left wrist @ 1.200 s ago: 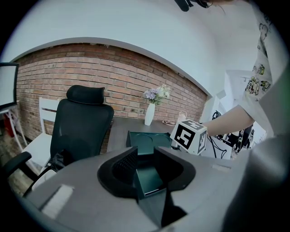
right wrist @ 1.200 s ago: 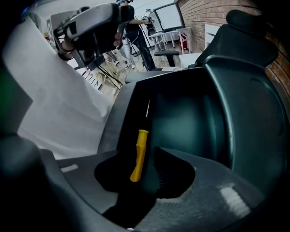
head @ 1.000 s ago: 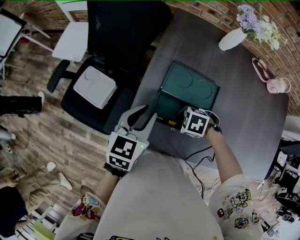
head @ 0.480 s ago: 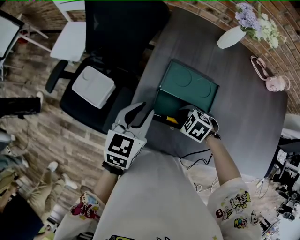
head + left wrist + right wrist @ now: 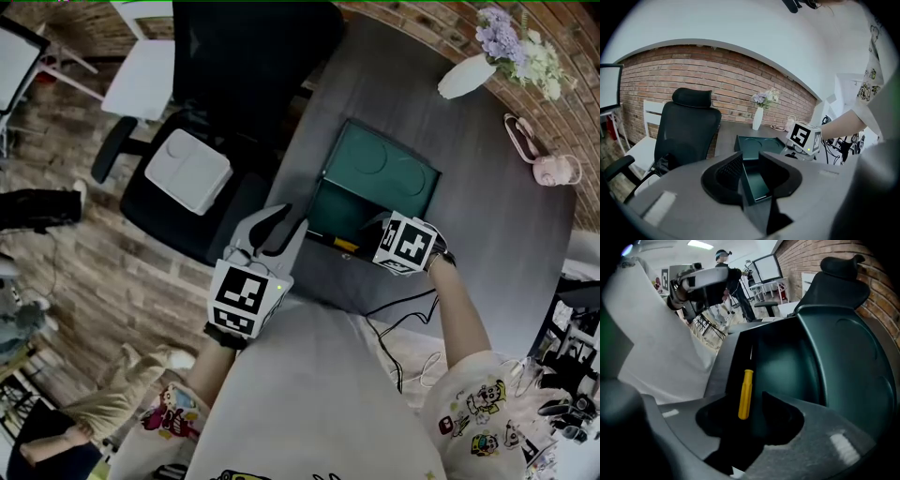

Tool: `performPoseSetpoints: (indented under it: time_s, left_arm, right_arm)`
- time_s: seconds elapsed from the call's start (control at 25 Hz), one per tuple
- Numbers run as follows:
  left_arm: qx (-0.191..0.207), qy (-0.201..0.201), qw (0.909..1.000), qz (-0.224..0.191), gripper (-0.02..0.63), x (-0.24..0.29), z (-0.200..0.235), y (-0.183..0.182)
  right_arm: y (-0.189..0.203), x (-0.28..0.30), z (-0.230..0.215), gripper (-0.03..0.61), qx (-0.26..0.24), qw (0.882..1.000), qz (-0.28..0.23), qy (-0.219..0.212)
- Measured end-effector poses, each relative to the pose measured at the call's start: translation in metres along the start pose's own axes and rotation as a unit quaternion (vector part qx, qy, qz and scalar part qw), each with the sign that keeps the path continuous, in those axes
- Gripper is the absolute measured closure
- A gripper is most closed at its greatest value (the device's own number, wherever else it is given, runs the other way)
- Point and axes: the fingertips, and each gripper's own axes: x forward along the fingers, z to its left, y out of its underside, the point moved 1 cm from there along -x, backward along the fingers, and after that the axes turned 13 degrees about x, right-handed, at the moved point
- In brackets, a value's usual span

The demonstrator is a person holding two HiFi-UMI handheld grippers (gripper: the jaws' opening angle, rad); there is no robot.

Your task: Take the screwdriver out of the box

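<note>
A dark green box (image 5: 337, 211) stands open on the grey table (image 5: 487, 234), its lid (image 5: 380, 169) laid back. Inside, along the near wall, lies a yellow-handled screwdriver (image 5: 342, 245) (image 5: 746, 393). My right gripper (image 5: 745, 420) points steeply down over it and has just been opening. The end of the handle sits between its jaws with a gap on each side. My left gripper (image 5: 292, 217) (image 5: 751, 171) rests at the box's near left corner with its jaws apart. The box (image 5: 754, 180) shows through their gap.
A black office chair (image 5: 216, 112) with a white box (image 5: 187, 171) on its seat stands left of the table. At the table's far side are a white vase of flowers (image 5: 466, 77) and a pink object (image 5: 548, 169). A black cable (image 5: 403, 309) trails off the near edge.
The right gripper dipped toward the screwdriver half a second ago, and now sits slightly further right and higher. The screwdriver still lies in the box. The left gripper has not moved.
</note>
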Motion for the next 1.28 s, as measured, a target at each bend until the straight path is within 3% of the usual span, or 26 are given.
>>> performPoseSetpoints:
  time_s: [0.36, 0.72, 0.92, 0.96, 1.0, 1.04, 1.28]
  left_arm:
    - [0.001, -0.003, 1.0000, -0.005, 0.506, 0.000, 0.005, -0.003]
    - [-0.004, 0.007, 1.0000, -0.001, 0.508, 0.005, 0.002, -0.001]
    - [-0.003, 0.008, 1.0000, -0.003, 0.508, 0.004, 0.001, -0.004]
    - [-0.003, 0.007, 1.0000, -0.002, 0.508, 0.003, 0.001, -0.003]
    - [-0.003, 0.006, 1.0000, -0.001, 0.508, 0.002, 0.002, -0.003]
    - [-0.003, 0.006, 1.0000, -0.001, 0.508, 0.002, 0.002, -0.002]
    - [-0.005, 0.003, 1.0000, 0.000, 0.509, 0.000, 0.003, -0.001]
  right_arm:
    - [0.003, 0.012, -0.005, 0.423, -0.010, 1.000, 0.030, 0.003]
    - [-0.004, 0.004, -0.008, 0.386, 0.005, 0.995, -0.036, 0.089]
    - [-0.003, -0.002, -0.015, 0.360, 0.030, 0.991, -0.069, 0.114]
    - [-0.005, -0.004, -0.019, 0.363, 0.035, 0.988, -0.078, 0.127]
    - [-0.007, -0.007, -0.024, 0.410, 0.039, 0.985, -0.087, 0.146]
    - [-0.009, -0.009, -0.029, 0.508, 0.041, 0.982, -0.093, 0.161]
    - [-0.016, -0.003, -0.032, 0.472, 0.056, 0.980, -0.107, 0.160]
